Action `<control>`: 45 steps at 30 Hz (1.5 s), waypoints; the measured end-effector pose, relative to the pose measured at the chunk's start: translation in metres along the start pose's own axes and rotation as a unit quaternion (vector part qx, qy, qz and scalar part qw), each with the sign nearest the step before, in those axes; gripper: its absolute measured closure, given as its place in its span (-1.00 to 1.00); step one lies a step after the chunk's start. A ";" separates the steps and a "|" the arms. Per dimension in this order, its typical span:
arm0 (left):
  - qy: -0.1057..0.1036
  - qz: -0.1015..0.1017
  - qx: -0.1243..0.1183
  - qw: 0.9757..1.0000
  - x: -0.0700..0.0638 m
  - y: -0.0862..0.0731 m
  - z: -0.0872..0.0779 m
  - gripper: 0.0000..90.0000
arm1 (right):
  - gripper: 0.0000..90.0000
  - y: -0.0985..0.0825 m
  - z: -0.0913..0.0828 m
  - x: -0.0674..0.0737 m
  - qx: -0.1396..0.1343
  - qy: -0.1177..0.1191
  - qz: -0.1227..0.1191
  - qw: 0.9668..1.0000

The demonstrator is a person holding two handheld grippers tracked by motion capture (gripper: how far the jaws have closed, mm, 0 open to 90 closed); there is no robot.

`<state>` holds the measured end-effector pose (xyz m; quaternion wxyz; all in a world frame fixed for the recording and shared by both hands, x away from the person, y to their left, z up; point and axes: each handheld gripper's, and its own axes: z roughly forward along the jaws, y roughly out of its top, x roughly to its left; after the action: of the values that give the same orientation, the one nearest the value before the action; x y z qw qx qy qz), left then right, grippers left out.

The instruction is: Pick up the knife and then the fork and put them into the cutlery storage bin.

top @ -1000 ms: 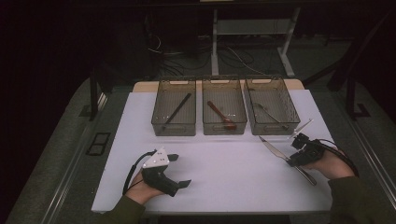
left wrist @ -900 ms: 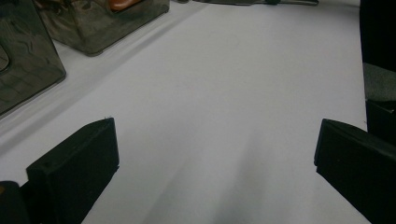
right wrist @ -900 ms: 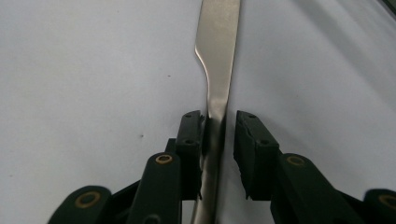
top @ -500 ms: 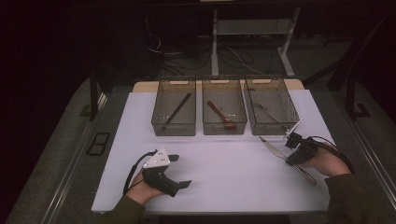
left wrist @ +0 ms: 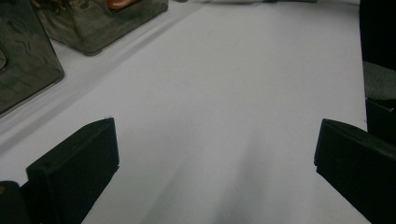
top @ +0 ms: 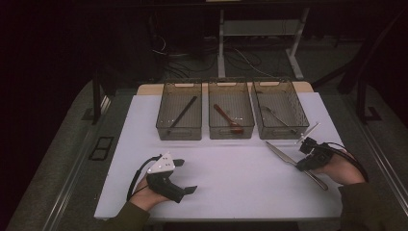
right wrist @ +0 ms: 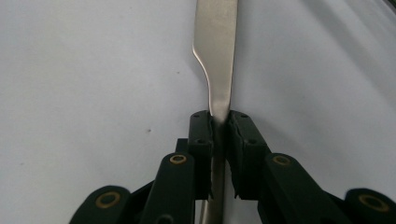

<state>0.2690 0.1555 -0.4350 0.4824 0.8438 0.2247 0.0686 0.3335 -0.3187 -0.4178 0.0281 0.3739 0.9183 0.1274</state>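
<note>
A steel table knife (top: 283, 155) lies slantwise on the white mat (top: 231, 168) at the right, blade toward the bins. My right gripper (top: 303, 166) sits low over its middle. In the right gripper view the jaws have just been closing, and the right gripper (right wrist: 220, 123) pinches the knife (right wrist: 219, 56) at its narrow neck, with the blade running on ahead. My left gripper (top: 186, 176) rests on the mat at the near left, open and holding nothing. In the left gripper view, the left gripper (left wrist: 215, 154) has its jaws wide apart over bare mat.
Three smoky clear bins stand in a row at the back of the mat. The left bin (top: 178, 134) holds a dark stick, the middle bin (top: 231, 134) a wooden spoon, and the right bin (top: 284, 134) a metal utensil. The mat's near edge lies just behind both hands.
The right gripper's jaws have narrowed onto the knife, and the right hand has shifted only slightly. The left hand and its gripper have stayed put.
</note>
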 end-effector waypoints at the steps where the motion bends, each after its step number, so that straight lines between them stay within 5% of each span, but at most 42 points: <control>1: 0.000 0.000 0.000 1.000 0.000 0.000 0.000 -1.00 | 0.78 -0.001 -0.002 0.000 -0.008 0.001 0.002 1.000; 12: 0.001 0.000 -0.002 1.000 0.000 0.000 -0.001 -1.00 | 0.78 -0.015 -0.020 -0.006 -0.102 0.024 0.024 0.994; 28: 0.002 0.001 -0.001 1.000 0.000 0.000 -0.001 -1.00 | 0.79 -0.026 -0.037 -0.016 -0.203 0.028 0.069 0.976; 45: 0.001 -0.001 -0.003 1.000 0.000 0.000 0.000 -1.00 | 0.79 -0.032 -0.055 -0.022 -0.272 0.008 0.099 0.957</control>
<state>0.2692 0.1557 -0.4347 0.4844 0.8423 0.2258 0.0702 0.3200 -0.3677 -0.3743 0.1085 0.4404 0.8073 0.3774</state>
